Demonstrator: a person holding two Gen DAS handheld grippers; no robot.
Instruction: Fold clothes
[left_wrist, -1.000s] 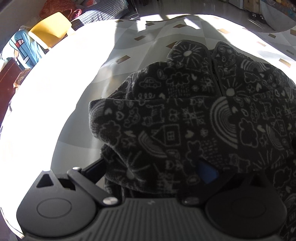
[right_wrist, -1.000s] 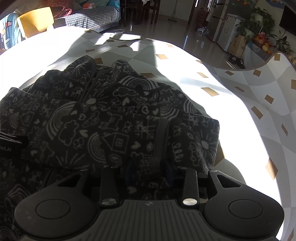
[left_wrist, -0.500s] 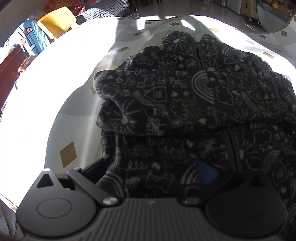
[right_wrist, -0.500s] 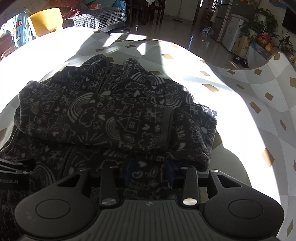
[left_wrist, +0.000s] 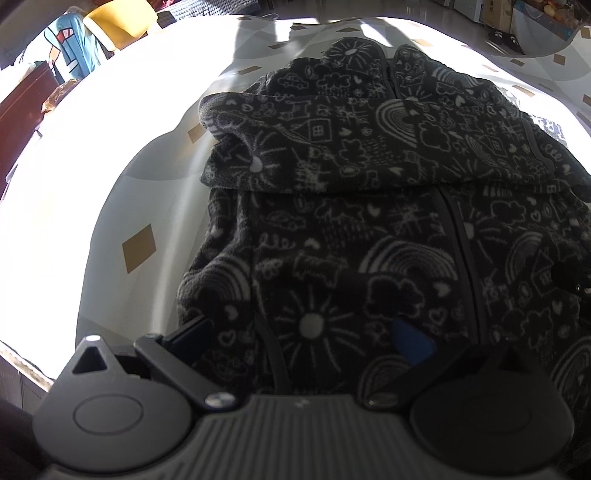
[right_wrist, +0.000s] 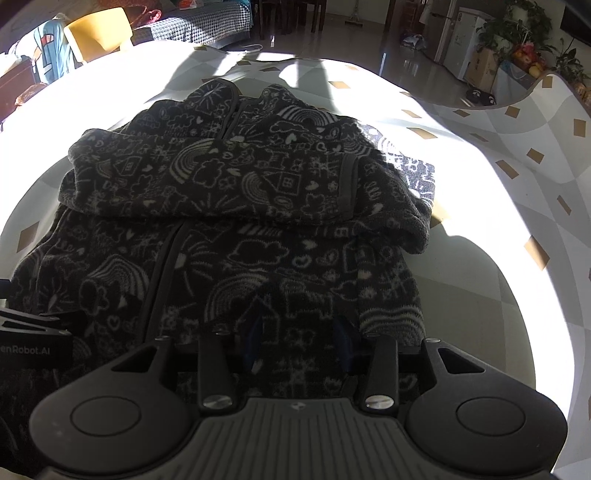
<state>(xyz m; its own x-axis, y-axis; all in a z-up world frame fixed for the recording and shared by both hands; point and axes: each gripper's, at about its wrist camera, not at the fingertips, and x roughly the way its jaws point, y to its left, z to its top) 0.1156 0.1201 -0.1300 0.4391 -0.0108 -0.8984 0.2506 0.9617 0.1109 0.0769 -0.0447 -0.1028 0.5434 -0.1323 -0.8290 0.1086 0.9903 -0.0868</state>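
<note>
From the left wrist, the jacket (left_wrist: 369, 229) lies flat on the worktop (left_wrist: 140, 206), zip side up. A sleeve (left_wrist: 332, 155) is laid across its chest. Your left hand-held gripper (left_wrist: 301, 332) stands wide open over the near left part of the jacket and grips nothing. One finger is at the side edge and the other rests over the front panel.

From the right wrist, your right hand-held gripper (right_wrist: 299, 339) is partly open and its jaws have just been opening. The jacket's lower front lies between the fingers, but I see no pinch on it. The collar (right_wrist: 236, 96) points away from you.

The sleeves look finished, so the bottom-up fold seems to be the step in hand. Next, take the near edge at both corners. Close both grippers together, lift evenly, and carry the edge toward the collar without dragging the sleeve out of place.
</note>
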